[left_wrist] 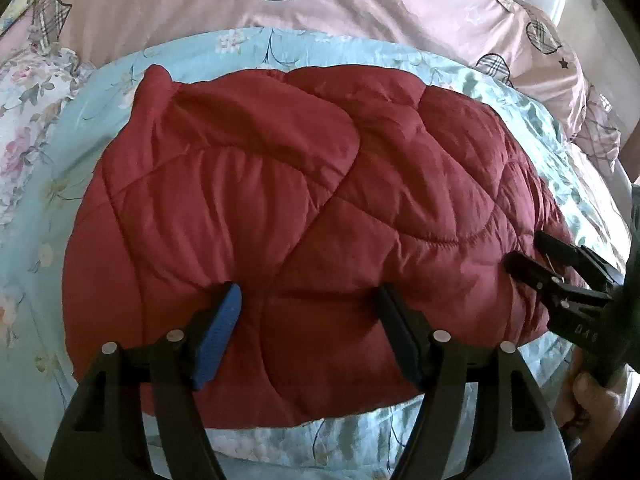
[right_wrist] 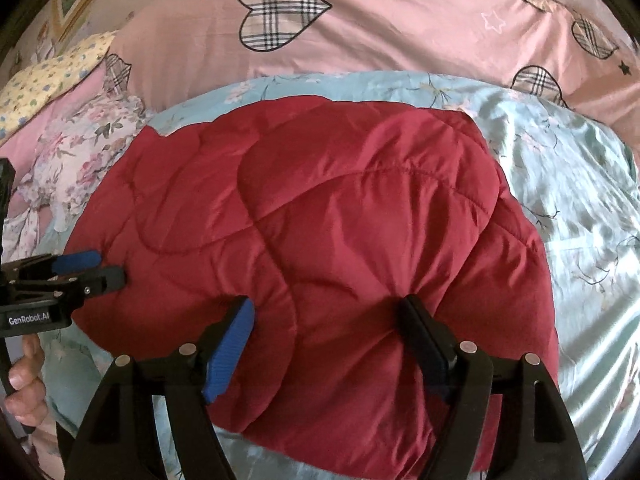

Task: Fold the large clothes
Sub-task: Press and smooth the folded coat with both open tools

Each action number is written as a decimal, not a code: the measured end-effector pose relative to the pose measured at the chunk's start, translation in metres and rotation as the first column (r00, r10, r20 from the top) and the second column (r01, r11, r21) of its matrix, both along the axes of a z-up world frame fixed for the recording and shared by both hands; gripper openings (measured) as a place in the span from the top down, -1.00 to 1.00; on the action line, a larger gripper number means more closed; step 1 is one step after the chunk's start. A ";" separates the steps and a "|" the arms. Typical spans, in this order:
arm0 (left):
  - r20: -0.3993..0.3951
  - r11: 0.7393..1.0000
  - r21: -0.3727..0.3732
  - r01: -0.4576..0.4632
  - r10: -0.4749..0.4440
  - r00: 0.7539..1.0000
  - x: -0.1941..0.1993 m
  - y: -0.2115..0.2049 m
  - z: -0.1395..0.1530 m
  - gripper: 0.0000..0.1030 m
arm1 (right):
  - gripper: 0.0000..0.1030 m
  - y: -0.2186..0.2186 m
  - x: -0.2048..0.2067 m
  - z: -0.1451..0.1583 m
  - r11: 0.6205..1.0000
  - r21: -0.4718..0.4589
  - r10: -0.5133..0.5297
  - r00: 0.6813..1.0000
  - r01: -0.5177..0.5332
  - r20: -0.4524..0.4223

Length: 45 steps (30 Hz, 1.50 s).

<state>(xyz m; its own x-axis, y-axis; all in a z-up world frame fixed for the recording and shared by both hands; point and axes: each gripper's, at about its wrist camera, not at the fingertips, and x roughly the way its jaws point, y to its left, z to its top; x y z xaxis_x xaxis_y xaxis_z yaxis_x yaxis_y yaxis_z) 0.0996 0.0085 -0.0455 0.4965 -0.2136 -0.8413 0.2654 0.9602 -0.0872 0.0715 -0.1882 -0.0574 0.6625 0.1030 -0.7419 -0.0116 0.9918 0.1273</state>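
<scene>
A dark red quilted padded garment (left_wrist: 280,184) lies folded into a thick bundle on a pale blue floral sheet (left_wrist: 80,128). My left gripper (left_wrist: 310,290) stands open over the bundle's near left part, its tips resting on the fabric, with red cloth bulging between them and nothing pinched. My right gripper (right_wrist: 327,301) is open in the same way on the garment (right_wrist: 340,208) at its near right part; the cloth puckers a little at its black finger (right_wrist: 420,328). Each gripper shows in the other's view: the right gripper (left_wrist: 525,250) at the bundle's right edge, the left gripper (right_wrist: 110,265) at its left edge.
A pink duvet with plaid hearts (right_wrist: 360,28) covers the bed behind the sheet. A crumpled floral cloth (right_wrist: 80,152) and a yellow dotted pillow (right_wrist: 48,76) lie at the left. A person's hand (right_wrist: 24,396) holds the left gripper's handle. The blue sheet (right_wrist: 580,208) shows to the right.
</scene>
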 end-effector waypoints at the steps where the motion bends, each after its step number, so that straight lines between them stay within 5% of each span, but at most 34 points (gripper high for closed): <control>1: -0.001 1.000 0.004 0.000 0.000 1.000 0.002 -0.001 -0.002 -0.38 | -0.49 -0.001 0.001 -0.001 1.000 0.005 -0.001 1.000 0.001 -0.002; 28: -0.004 1.000 0.000 0.020 -0.020 1.000 0.041 -0.009 -0.017 -0.64 | -0.50 -0.022 0.038 -0.011 0.999 0.029 -0.020 1.000 0.021 -0.006; 38: 0.068 0.995 -0.078 -0.055 0.060 0.996 0.047 0.037 0.019 -0.41 | -0.49 -0.031 0.044 -0.013 0.997 0.070 -0.030 1.000 0.030 -0.006; 45: 0.025 0.994 -0.042 -0.104 0.105 0.994 0.066 0.051 -0.003 -0.40 | -0.47 -0.030 0.035 0.011 0.993 0.108 -0.054 0.998 0.053 0.009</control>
<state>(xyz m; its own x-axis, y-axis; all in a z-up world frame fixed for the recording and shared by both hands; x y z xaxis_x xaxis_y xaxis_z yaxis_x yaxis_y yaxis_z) 0.1658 0.0595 -0.0483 0.5400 -0.1936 -0.8191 0.1670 0.9785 -0.1212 0.1063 -0.2184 -0.0465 0.6781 0.1463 -0.7203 0.0387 0.9715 0.2338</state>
